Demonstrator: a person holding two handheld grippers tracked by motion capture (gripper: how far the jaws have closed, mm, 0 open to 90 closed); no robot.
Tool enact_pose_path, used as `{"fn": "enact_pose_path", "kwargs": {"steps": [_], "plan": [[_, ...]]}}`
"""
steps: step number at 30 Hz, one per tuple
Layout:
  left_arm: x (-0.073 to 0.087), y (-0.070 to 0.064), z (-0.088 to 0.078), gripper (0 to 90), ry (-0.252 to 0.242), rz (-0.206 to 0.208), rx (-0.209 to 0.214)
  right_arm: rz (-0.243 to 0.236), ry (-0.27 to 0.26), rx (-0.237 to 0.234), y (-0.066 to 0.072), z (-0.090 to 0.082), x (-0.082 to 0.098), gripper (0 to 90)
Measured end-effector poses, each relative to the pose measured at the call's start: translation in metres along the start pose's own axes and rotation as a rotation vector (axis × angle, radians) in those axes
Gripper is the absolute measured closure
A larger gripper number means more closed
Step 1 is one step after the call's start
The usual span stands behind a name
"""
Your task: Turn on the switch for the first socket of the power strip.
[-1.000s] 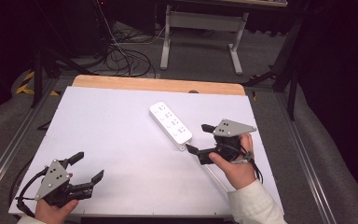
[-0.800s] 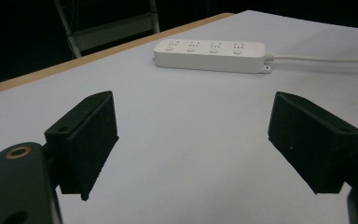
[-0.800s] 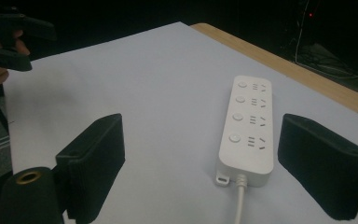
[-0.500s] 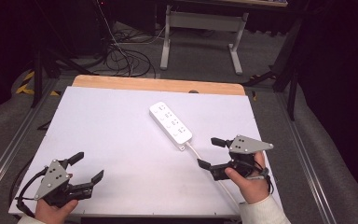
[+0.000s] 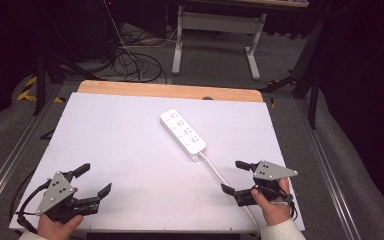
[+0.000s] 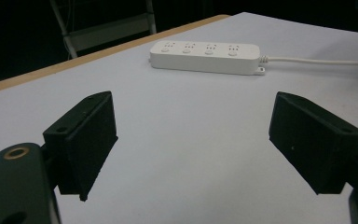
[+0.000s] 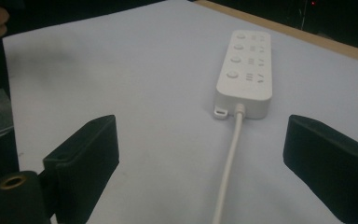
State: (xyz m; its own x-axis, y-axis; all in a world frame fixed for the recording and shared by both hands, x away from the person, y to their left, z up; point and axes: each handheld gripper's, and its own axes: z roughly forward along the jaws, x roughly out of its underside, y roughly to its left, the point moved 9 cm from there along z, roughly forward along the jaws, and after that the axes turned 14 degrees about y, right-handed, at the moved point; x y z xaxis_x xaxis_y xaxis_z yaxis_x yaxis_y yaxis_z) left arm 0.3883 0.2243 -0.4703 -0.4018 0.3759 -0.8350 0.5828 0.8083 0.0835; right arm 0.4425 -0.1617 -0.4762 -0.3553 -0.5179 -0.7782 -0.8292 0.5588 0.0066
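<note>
White power strip (image 5: 182,131): long rectangular body with rounded corners, four rows of sockets with a round button each, lying flat on the white tabletop (image 5: 105,135) just above the centre of the high view, set diagonally from upper left to lower right. White cord (image 5: 221,176): leaves the strip's lower-right end beside a small mounting tab, running toward the lower right of the frame.

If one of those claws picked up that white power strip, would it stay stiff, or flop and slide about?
The power strip looks like a rigid plastic bar, so it would probably keep its shape. It lies flat and low, so it seems unlikely to roll or tip. Its cord curves loosely over the white table, so it would likely dangle and drag. The smooth casing might slip between the open jaws of a hand-held gripper.
</note>
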Motion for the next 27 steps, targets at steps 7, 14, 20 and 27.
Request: {"fn": "enact_pose_path", "kwargs": {"steps": [7, 14, 20, 27], "plan": [[0.004, -0.007, -0.001, 13.1, 0.020, -0.004, 0.023, 0.011, 0.010, 0.026, -0.007, 0.005, 0.021, 8.9], [0.005, -0.006, 0.001, 12.1, 0.020, 0.019, 0.006, 0.020, 0.060, 0.037, -0.012, 0.015, 0.044, 8.1], [0.006, -0.005, 0.004, 11.6, 0.015, 0.010, 0.012, 0.069, 0.077, 0.042, -0.020, 0.017, 0.054, 7.3], [0.007, -0.002, 0.008, 11.2, 0.012, -0.006, 0.010, 0.072, 0.055, 0.042, -0.018, 0.016, 0.050, 7.0]]}}
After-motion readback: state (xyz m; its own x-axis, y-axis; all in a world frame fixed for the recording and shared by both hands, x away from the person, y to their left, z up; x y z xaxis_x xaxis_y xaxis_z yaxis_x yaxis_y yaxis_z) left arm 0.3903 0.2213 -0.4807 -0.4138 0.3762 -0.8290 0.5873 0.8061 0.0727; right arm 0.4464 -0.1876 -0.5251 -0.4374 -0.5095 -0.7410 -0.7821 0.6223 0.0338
